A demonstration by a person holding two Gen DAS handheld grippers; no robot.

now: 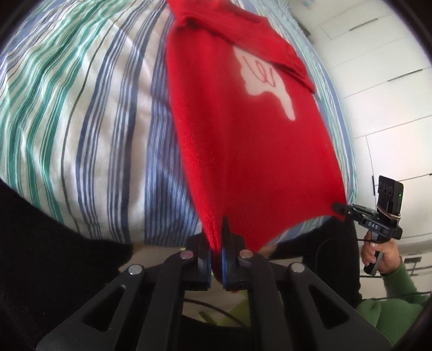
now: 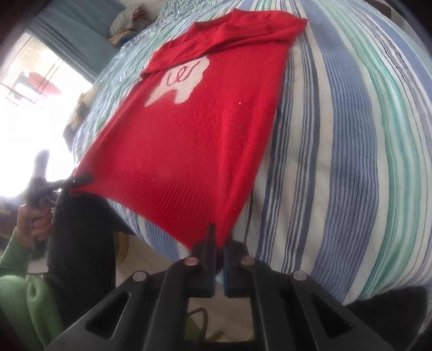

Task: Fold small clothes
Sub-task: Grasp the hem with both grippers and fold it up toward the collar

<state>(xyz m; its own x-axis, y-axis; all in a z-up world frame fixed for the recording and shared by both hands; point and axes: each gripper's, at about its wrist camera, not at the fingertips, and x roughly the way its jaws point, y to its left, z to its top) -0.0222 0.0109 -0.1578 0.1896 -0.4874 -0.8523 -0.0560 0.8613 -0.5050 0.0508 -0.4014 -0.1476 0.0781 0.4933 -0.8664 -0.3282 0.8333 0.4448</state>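
Note:
A small red knit sweater point(image 1: 243, 129) with a white motif lies on the striped bed, sleeves folded across its chest; it also shows in the right wrist view point(image 2: 194, 129). My left gripper point(image 1: 216, 243) is shut on the hem's left corner, lifting it off the bed. My right gripper point(image 2: 220, 243) is shut on the hem's right corner. Each gripper shows in the other view, the right gripper point(image 1: 340, 208) and the left gripper point(image 2: 83, 179), pinching its hem corner. The hem hangs stretched between them.
The striped duvet point(image 1: 81, 121) covers the bed point(image 2: 351, 135). White cupboard doors point(image 1: 378, 81) stand to the right. A bright window point(image 2: 32, 94) and a pile of clothes point(image 2: 127, 24) lie at the far left. The person's dark trousers point(image 2: 81, 243) are by the bed's edge.

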